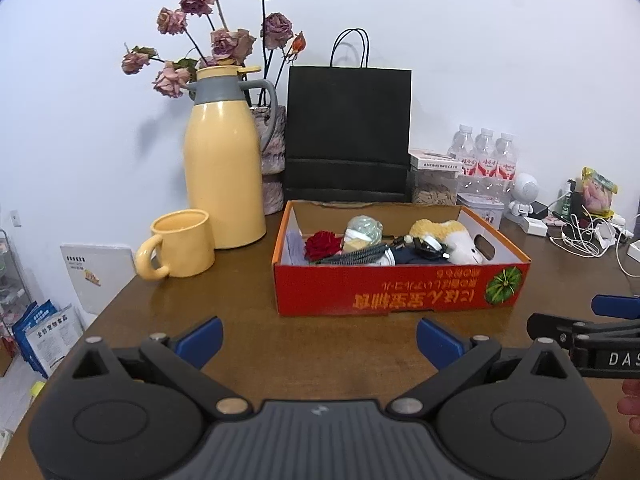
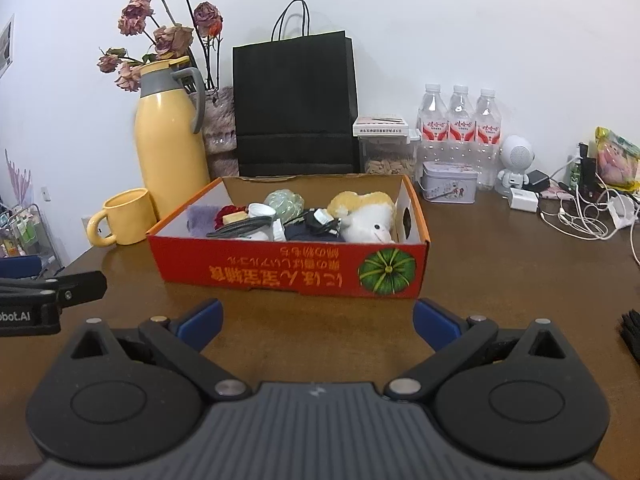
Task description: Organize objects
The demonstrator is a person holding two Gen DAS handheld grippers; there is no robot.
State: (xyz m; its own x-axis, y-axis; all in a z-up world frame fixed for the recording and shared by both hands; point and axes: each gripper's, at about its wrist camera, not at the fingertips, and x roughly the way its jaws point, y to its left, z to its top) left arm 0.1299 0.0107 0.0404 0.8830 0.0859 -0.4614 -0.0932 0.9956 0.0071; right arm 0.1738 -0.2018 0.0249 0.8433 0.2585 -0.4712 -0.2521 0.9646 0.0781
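Note:
A red cardboard box (image 1: 400, 294) (image 2: 288, 268) stands on the brown table. It holds a plush toy (image 1: 452, 240) (image 2: 368, 216), a red rose (image 1: 322, 245), a glassy green ball (image 1: 363, 229) (image 2: 285, 201), a coiled cable (image 1: 354, 257) and other small items. My left gripper (image 1: 319, 340) is open and empty, low over the table in front of the box. My right gripper (image 2: 316, 322) is open and empty, also in front of the box. Each gripper shows at the edge of the other's view.
A yellow mug (image 1: 180, 244) and a yellow thermos jug (image 1: 222, 160) stand left of the box. A black paper bag (image 1: 348, 132), dried roses (image 1: 224, 44), water bottles (image 2: 460, 120), a tin (image 2: 450, 182) and tangled cables (image 2: 588, 216) line the back and right.

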